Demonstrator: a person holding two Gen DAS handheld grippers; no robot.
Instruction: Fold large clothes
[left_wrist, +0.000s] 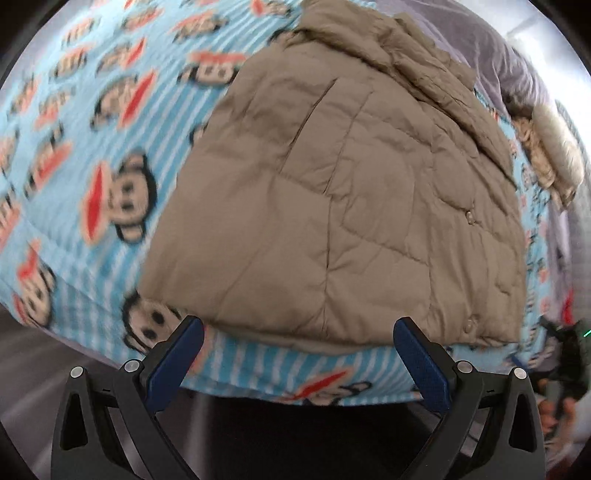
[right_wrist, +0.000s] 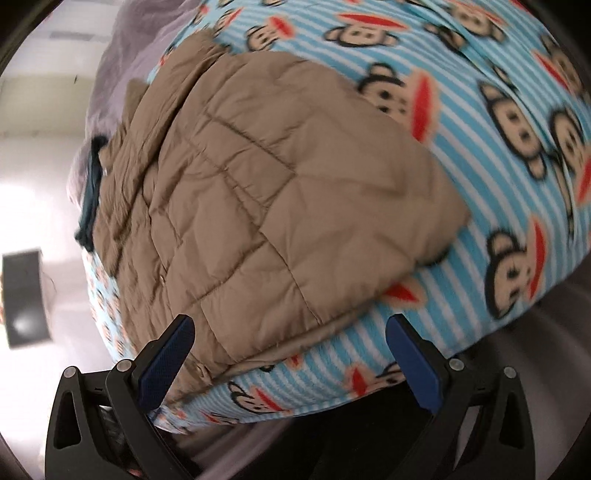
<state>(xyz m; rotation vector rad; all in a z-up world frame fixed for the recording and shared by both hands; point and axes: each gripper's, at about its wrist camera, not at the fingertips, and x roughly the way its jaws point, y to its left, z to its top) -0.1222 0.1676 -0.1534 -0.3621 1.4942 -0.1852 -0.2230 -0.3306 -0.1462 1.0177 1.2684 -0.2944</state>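
Tan quilted jacket (left_wrist: 332, 192) lies partly folded on monkey-print blanket (left_wrist: 92, 155), flat for next fold. Left gripper (left_wrist: 298, 363) and right gripper (right_wrist: 290, 360) both spread wide, empty, poised near hem, likely to grab it.

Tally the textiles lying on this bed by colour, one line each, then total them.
Tan quilted jacket: 1
Blue striped monkey-print blanket: 1
Grey bedding: 1
Cream fluffy item: 1
Total: 4
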